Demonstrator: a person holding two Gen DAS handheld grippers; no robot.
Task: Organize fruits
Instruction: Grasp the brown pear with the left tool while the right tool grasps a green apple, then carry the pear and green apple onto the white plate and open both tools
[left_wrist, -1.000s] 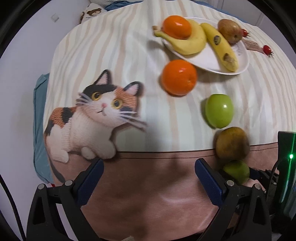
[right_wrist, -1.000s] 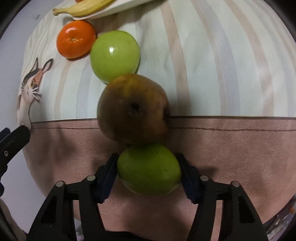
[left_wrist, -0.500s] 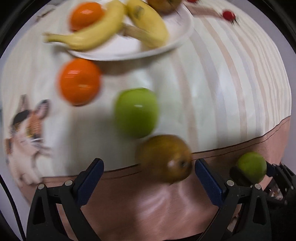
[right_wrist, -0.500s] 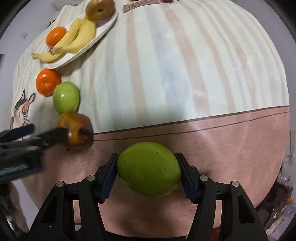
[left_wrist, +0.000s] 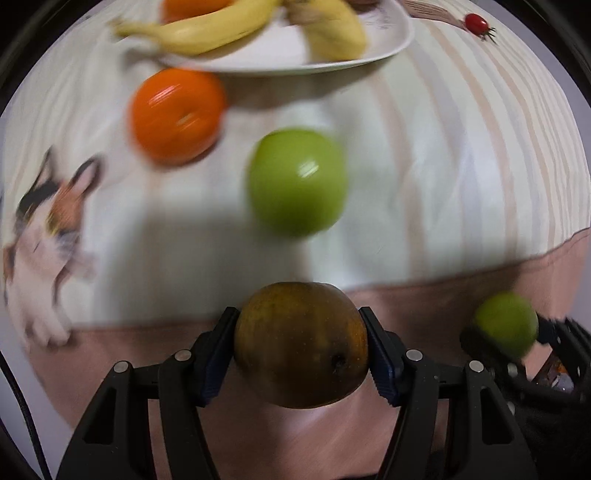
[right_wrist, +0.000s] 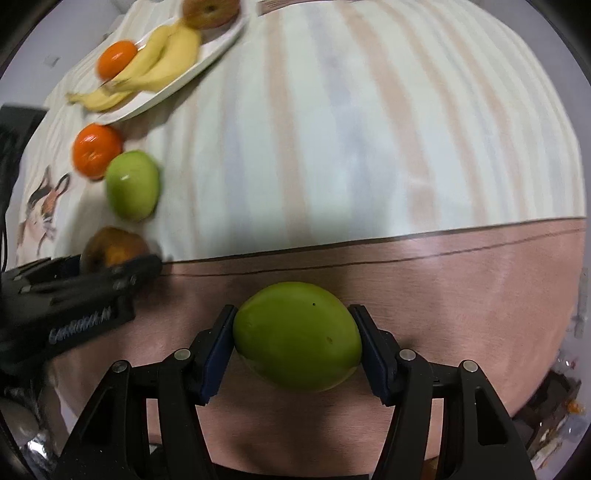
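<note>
Fruits are mid-pickup: left tool (left_wrist: 301, 345) has just closed on the brown pear (left_wrist: 301, 343), right tool (right_wrist: 295, 345) grips a green fruit (right_wrist: 297, 341), both likely bound for the plate (left_wrist: 388, 44).

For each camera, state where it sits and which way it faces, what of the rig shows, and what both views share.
Left wrist: on the left gripper, facing down its fingers, which have just closed on the brown pear; the right gripper shows at the right edge.
Right wrist: on the right gripper, facing down at its green fruit; the left gripper shows at the left.
Shared: plate, orange, green apple.
</note>
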